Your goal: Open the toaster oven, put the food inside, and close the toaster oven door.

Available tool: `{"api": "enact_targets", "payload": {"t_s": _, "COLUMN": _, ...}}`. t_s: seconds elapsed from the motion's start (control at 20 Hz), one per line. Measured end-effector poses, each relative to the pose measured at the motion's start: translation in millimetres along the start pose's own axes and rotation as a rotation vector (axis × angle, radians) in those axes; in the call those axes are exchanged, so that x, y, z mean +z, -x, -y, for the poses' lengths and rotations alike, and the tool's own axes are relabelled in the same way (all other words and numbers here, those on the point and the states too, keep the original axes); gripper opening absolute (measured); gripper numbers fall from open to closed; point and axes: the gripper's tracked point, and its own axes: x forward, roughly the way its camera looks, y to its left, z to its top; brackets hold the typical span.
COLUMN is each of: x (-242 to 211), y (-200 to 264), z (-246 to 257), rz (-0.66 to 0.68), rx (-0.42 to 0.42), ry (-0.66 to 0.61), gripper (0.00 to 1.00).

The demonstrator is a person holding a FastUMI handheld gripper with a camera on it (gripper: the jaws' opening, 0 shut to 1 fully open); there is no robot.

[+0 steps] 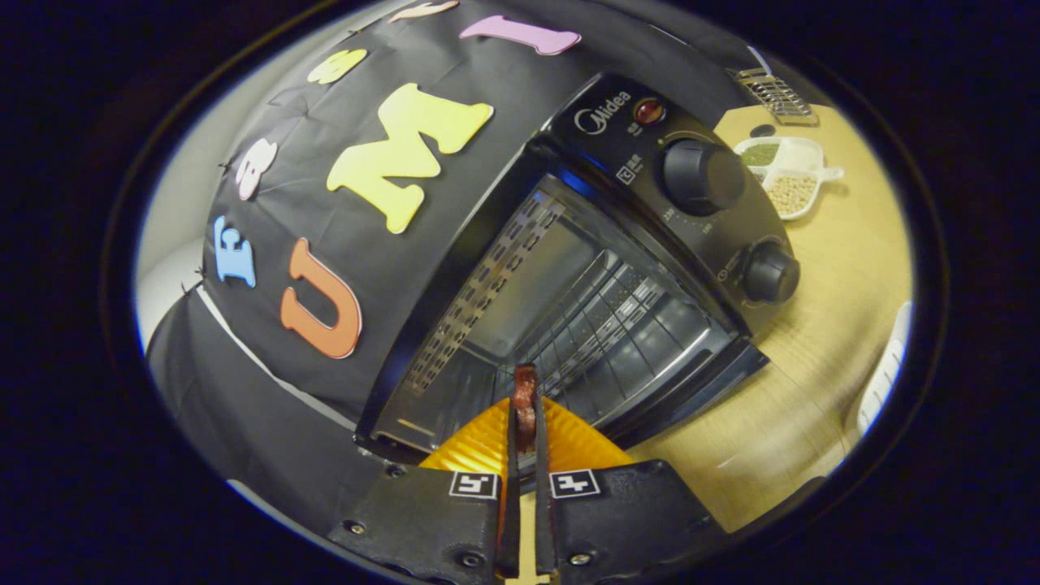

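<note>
Between the fingers: one thin reddish-brown slice of food (526, 402), held upright on edge.
Gripper (526, 439): one; its two fingers nearly together, both pressing the slice's sides.
Plate: one orange ribbed plate (569, 443), just beyond the fingertips, behind the slice; it reaches to the near edge of the oven's opening. Whether the slice touches it, I cannot tell.
Toaster oven (617, 244): one, black, straight ahead, seen tilted; its cavity stands open.
Rack: one wire rack (601, 313) inside the cavity, bare.
Knobs: two black ones on the right-hand panel, the upper knob (700, 175) larger than the lower knob (770, 272).
Lamp: one red indicator lamp (648, 111) above the knobs.
Table (812, 341): one, light wood, under the oven.
Far right: one white divided dish (788, 175) with green and pale grains; beyond it one small metal rack (776, 96).
</note>
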Motion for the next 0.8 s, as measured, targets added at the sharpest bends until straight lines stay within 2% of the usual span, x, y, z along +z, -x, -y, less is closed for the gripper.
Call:
{"api": "enact_targets", "payload": {"t_s": 0.15, "x": 12.4, "y": -17.1, "z": 4.2, "rz": 0.022, "rx": -0.034, "ry": 0.042, "gripper": 0.1}}
{"api": "enact_targets", "payload": {"t_s": 0.35, "x": 22.5, "y": -22.6, "z": 25.3, "rz": 0.061, "rx": -0.159, "ry": 0.224, "gripper": 0.16}}
{"api": "enact_targets", "payload": {"t_s": 0.5, "x": 22.2, "y": -13.4, "z": 44.4, "rz": 0.059, "rx": -0.276, "ry": 0.36, "gripper": 0.3}}
{"api": "enact_targets", "payload": {"t_s": 0.6, "x": 27.6, "y": -2.2, "z": 46.5, "rz": 0.085, "rx": -0.322, "ry": 0.459, "gripper": 0.37}}
{"api": "enact_targets", "payload": {"t_s": 0.65, "x": 32.8, "y": 7.2, "z": 44.3, "rz": 0.109, "rx": -0.34, "ry": 0.513, "gripper": 0.37}}
{"api": "enact_targets", "payload": {"t_s": 0.75, "x": 32.6, "y": 29.2, "z": 33.1, "rz": 0.127, "rx": -0.345, "ry": 0.565, "gripper": 0.49}}
{"api": "enact_targets", "payload": {"t_s": 0.8, "x": 30.7, "y": 42.7, "z": 27.6, "rz": 0.13, "rx": -0.346, "ry": 0.591, "gripper": 0.49}}
